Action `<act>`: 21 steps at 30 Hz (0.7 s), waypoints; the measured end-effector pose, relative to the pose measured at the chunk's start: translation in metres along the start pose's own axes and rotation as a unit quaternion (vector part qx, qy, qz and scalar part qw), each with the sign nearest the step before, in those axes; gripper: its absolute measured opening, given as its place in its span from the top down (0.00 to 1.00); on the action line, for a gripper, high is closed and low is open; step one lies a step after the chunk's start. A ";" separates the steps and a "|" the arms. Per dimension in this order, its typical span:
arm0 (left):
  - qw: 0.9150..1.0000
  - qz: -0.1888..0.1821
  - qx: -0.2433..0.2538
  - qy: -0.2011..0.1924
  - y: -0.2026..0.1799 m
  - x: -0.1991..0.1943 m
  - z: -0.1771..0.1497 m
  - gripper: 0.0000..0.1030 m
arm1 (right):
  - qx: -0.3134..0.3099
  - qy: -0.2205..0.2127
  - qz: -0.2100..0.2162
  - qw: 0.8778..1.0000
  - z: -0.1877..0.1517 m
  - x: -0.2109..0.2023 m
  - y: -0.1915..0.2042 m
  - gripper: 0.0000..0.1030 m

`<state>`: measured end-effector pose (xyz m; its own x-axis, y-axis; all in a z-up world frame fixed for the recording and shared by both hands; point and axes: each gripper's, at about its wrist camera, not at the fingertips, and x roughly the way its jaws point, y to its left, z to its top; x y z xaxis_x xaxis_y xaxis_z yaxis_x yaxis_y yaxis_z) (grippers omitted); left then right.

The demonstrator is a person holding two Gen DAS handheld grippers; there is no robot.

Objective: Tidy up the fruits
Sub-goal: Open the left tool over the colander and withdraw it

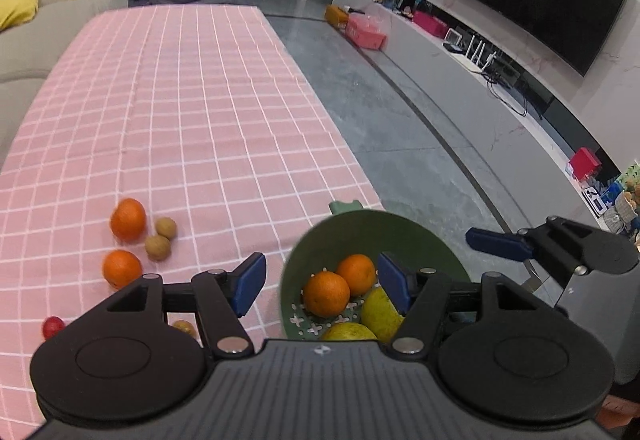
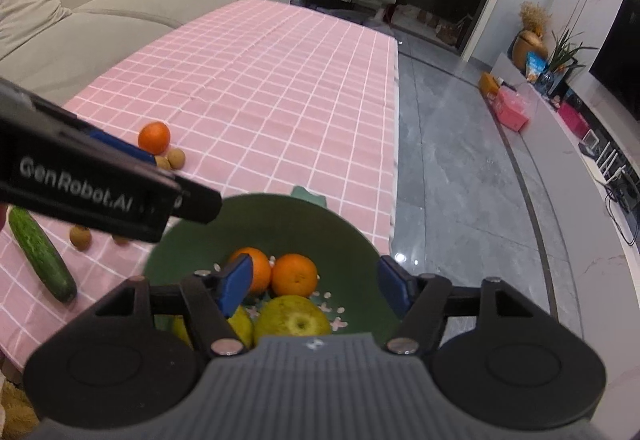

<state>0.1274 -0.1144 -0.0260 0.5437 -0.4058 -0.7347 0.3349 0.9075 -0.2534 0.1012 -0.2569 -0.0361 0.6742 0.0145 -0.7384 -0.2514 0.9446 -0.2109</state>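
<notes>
A green colander bowl (image 1: 360,232) sits at the table's right edge and holds two oranges (image 1: 326,294) and yellow-green pears (image 1: 380,314). My left gripper (image 1: 322,286) is open and empty, just above the bowl's left rim. Two more oranges (image 1: 128,220) and brown longans (image 1: 158,247) lie on the pink cloth to its left. In the right wrist view the bowl (image 2: 328,236) lies under my open, empty right gripper (image 2: 316,284), with oranges (image 2: 294,275) and a pear (image 2: 294,318) between its fingers. The left gripper body (image 2: 92,180) crosses that view.
A cucumber (image 2: 42,254) and a longan (image 2: 80,237) lie at the left on the checked cloth (image 2: 260,80). A red cherry tomato (image 1: 52,326) lies near the front. A sofa (image 2: 80,8) flanks the table; floor and a TV bench (image 1: 460,60) are to the right.
</notes>
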 end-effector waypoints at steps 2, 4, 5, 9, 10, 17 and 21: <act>1.000 0.005 0.003 -0.008 0.002 -0.009 0.001 0.27 | 0.003 -0.010 0.006 1.000 0.001 -0.005 0.006 0.34; 1.000 0.015 0.002 -0.014 0.006 -0.017 0.001 0.27 | 0.005 -0.018 0.013 1.000 0.003 -0.009 0.012 0.34; 1.000 0.020 0.001 -0.016 0.008 -0.021 0.000 0.27 | 0.004 -0.022 0.017 1.000 0.004 -0.010 0.016 0.34; 0.999 0.039 -0.009 -0.021 0.020 -0.038 -0.002 0.27 | 0.014 -0.034 0.034 0.999 0.011 -0.013 0.031 0.34; 0.999 0.045 -0.010 -0.022 0.023 -0.042 -0.003 0.27 | 0.018 -0.036 0.038 0.998 0.012 -0.014 0.035 0.34; 0.996 0.083 -0.020 -0.017 0.049 -0.063 -0.012 0.27 | 0.020 -0.037 0.073 0.996 0.018 -0.016 0.067 0.30; 0.995 0.093 -0.025 -0.011 0.067 -0.071 -0.022 0.27 | 0.006 -0.031 0.091 0.995 0.014 -0.016 0.085 0.30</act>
<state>0.0949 -0.0222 -0.0049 0.6096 -0.2321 -0.7579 0.1889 0.9712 -0.1455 0.0790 -0.1716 -0.0330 0.6592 0.2056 -0.7233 -0.3657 0.9281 -0.0695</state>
